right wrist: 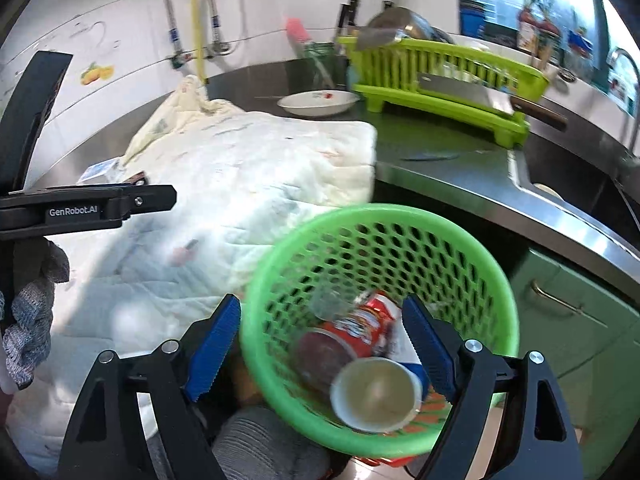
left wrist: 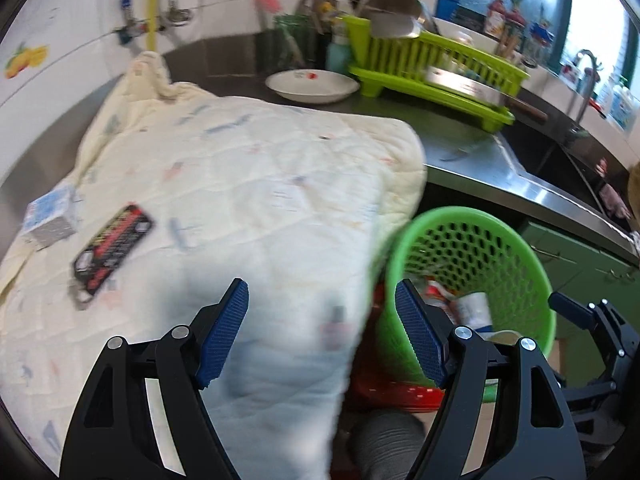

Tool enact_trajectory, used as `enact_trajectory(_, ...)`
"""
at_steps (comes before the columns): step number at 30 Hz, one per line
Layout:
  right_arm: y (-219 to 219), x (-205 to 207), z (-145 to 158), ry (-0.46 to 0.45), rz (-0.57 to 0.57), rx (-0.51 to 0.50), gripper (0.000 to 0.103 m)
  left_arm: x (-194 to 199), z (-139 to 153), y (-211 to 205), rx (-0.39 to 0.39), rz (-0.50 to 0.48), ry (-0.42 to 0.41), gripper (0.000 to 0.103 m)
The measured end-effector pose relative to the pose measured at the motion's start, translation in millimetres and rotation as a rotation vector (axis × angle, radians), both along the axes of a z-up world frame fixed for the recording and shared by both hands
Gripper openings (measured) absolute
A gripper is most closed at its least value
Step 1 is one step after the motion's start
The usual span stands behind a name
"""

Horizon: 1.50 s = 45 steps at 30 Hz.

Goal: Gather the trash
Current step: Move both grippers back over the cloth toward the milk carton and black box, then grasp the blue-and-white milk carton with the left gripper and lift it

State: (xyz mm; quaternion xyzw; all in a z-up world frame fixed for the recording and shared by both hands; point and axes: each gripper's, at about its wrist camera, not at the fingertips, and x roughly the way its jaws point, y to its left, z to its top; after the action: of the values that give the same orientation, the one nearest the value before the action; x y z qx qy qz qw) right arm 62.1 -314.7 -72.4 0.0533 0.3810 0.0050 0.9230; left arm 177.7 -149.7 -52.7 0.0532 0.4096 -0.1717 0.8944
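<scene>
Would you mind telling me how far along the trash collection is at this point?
Done: a red can and a paper cup lie in the green basket. In hand: nothing; the left gripper and right gripper are open. Left: a black-red wrapper and a small carton on the quilted cloth.

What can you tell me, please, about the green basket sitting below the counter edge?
The green basket is round, of bright plastic as it looks, with a smooth rim and walls pierced by rows of holes. It stands open-topped below the steel counter, beside the overhanging quilted cloth. Inside lie a red can, a white cup on its side, and clear wrapping. No fingers touch it.
</scene>
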Motion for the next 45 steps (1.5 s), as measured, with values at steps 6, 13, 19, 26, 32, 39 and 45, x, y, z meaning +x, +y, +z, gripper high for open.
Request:
enact_trajectory(6, 32.6, 19.5, 6.0, 0.000, 0.076, 0.003, 0.080, 11.6, 6.1, 57.4, 0.010, 0.111, -0.007, 0.075)
enact_trajectory(13, 72.0, 42.0, 11.9, 0.003, 0.167, 0.004, 0.080, 24.8, 10.0, 117.2, 0.028, 0.193, -0.019, 0.075)
enact_trajectory(19, 103.3, 66.3, 16.5, 0.015, 0.253, -0.001, 0.080, 40.0, 10.0, 160.6, 0.051, 0.223, -0.017, 0.075)
enact_trajectory(26, 124.6, 87.3, 16.9, 0.031, 0.305, 0.022, 0.081, 71.4, 8.0, 201.9, 0.112, 0.161, -0.017, 0.077)
enact_trajectory(32, 140.2, 98.9, 10.1, 0.063, 0.337, 0.003, 0.081, 106.8, 10.2, 230.1, 0.168, 0.021, -0.003, 0.080)
enact_trajectory(39, 153.2, 110.8, 9.7, 0.084, 0.349, -0.021, 0.081, 150.0, 9.1, 253.2, 0.272, -0.128, -0.014, 0.082)
enact_trajectory(45, 166.7, 121.7, 12.1, 0.093, 0.367, -0.049, 0.082, 184.7, -3.9, 265.1, 0.332, -0.236, 0.029, 0.083)
